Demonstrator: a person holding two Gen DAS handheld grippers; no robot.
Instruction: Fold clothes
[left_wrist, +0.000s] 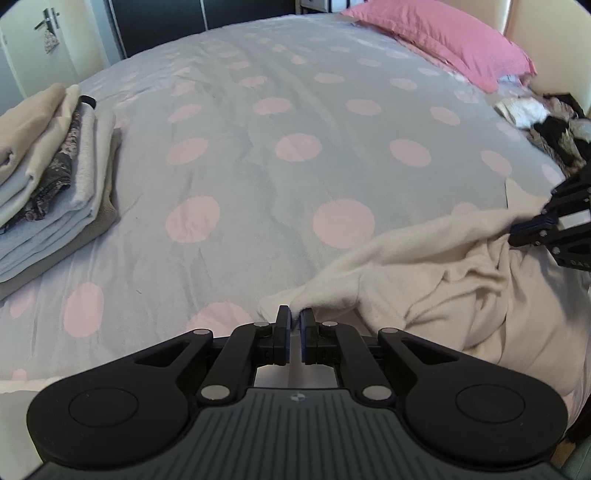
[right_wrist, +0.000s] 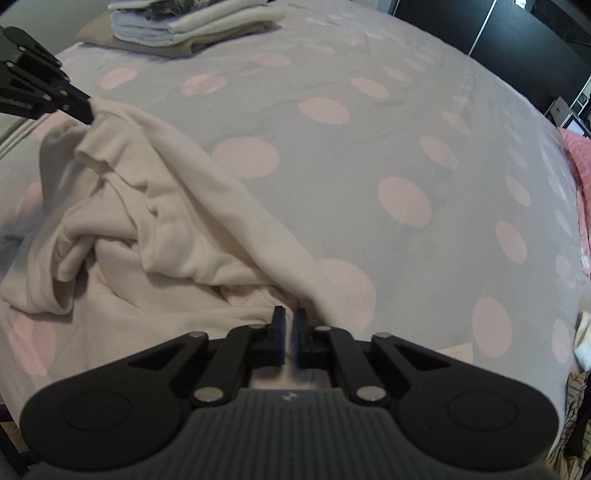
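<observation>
A crumpled cream garment (left_wrist: 443, 280) (right_wrist: 155, 229) lies on the near part of the bed. In the left wrist view my left gripper (left_wrist: 295, 317) is shut on one corner of it, the cloth pinched between the blue pads. The right wrist view shows that same left gripper (right_wrist: 88, 110) at the upper left, gripping the garment's far end. My right gripper (right_wrist: 290, 317) is shut on the garment's near edge, where a fold runs in between its fingers. It also appears as the right gripper (left_wrist: 517, 230) at the right border, with its tip against the cloth.
The bed carries a grey cover with pink dots (left_wrist: 295, 147) (right_wrist: 369, 147). A stack of folded clothes (left_wrist: 48, 166) (right_wrist: 192, 26) sits on its left side. A pink pillow (left_wrist: 443, 40) lies at the head, with a heap of unfolded clothes (left_wrist: 554, 129) beside it.
</observation>
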